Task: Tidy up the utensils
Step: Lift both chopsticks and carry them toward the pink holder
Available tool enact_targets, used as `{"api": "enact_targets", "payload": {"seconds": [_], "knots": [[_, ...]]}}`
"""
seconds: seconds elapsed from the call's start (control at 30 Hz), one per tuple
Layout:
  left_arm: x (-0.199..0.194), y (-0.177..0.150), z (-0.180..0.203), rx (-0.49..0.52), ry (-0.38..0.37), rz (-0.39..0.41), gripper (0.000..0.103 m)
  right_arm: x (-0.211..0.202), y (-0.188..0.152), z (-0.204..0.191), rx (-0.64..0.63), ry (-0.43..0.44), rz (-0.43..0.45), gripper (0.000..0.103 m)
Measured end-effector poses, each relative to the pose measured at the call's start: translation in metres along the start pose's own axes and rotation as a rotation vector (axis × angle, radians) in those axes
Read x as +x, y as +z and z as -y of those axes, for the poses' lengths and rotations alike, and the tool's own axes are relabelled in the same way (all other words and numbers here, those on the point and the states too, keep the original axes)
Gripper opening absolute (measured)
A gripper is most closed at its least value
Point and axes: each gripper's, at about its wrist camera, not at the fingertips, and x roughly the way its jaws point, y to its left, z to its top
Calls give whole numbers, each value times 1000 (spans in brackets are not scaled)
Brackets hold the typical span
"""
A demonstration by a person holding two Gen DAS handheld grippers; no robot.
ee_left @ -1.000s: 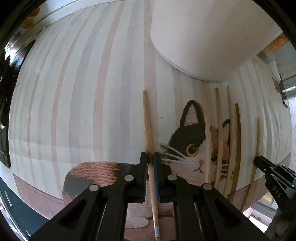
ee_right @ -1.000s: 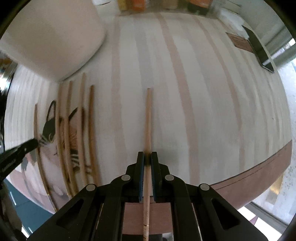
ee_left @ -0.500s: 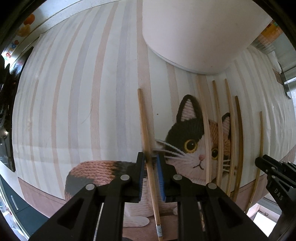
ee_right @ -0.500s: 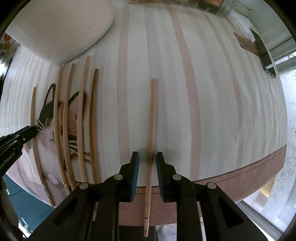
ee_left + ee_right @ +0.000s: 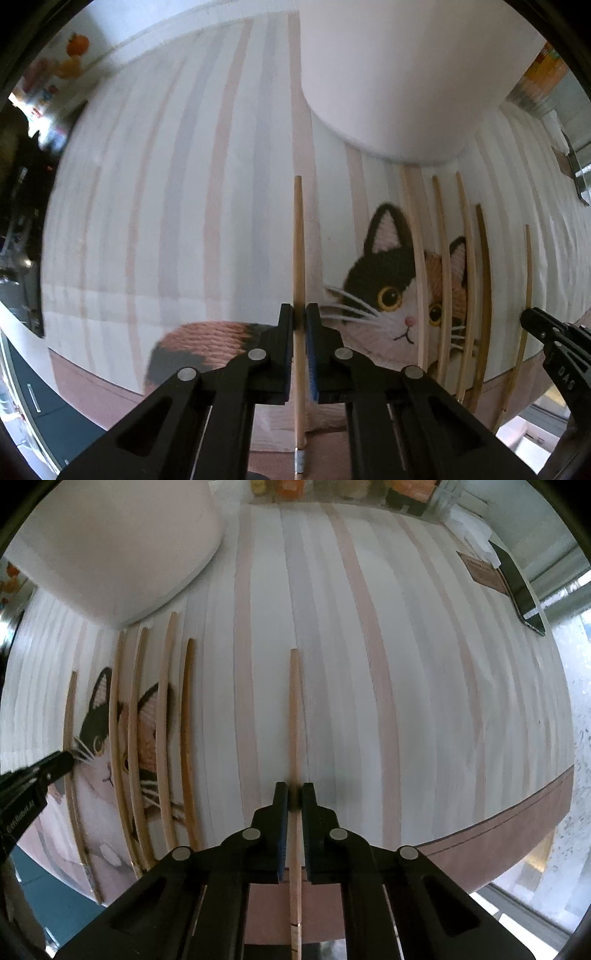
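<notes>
My left gripper [image 5: 299, 314] is clamped on one pale wooden chopstick with a metal band [image 5: 299, 280], the stick running straight out between the pads and its banded butt end poking back under the jaws. My right gripper [image 5: 295, 794] is pinched the same way on a second plain chopstick [image 5: 294, 720], which points forward over the striped part of the mat.

Between the two held sticks lie four more chopsticks in a loose row [image 5: 447, 273] on the cat-print placemat [image 5: 166, 221], side by side and roughly parallel: three pale ones and one darker brown one [image 5: 484, 280] at the right end of the row. They cross the cat's face and right ear. That makes six chopsticks in all, two gripped and four resting on the mat.

From the left camera I see my right gripper's black tip at the far right with its stick just beside the row; from the right camera my left gripper's tip shows at the far left edge, over the cat's whiskers.

One large white round container [image 5: 399, 74] stands on the mat just beyond the tips of the four loose sticks. A single dark phone-like slab [image 5: 517, 587] lies near the mat's far right edge.
</notes>
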Motion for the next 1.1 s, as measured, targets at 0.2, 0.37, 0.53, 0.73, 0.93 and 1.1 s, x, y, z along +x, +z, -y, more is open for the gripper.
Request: {"api": "enact_targets", "payload": {"seconds": [0.2, 0.37, 0.53, 0.73, 0.93, 1.1], "knots": [[-35, 4, -3, 1, 20, 91, 4, -25, 1, 5, 24, 40, 65, 7], [-68, 7, -6, -19, 22, 177, 4, -56, 6, 5, 24, 37, 151, 7], [-102, 15, -12, -41, 10, 252, 4, -86, 13, 7, 43, 68, 232, 7], [-136, 30, -26, -86, -6, 348, 4, -104, 17, -4, 52, 92, 315, 7], [-182, 42, -47, -155, -56, 445, 4, -136, 28, -9, 55, 124, 416, 7], [-245, 47, -66, -194, -147, 551, 4, -184, 40, -13, 71, 189, 508, 7]]}}
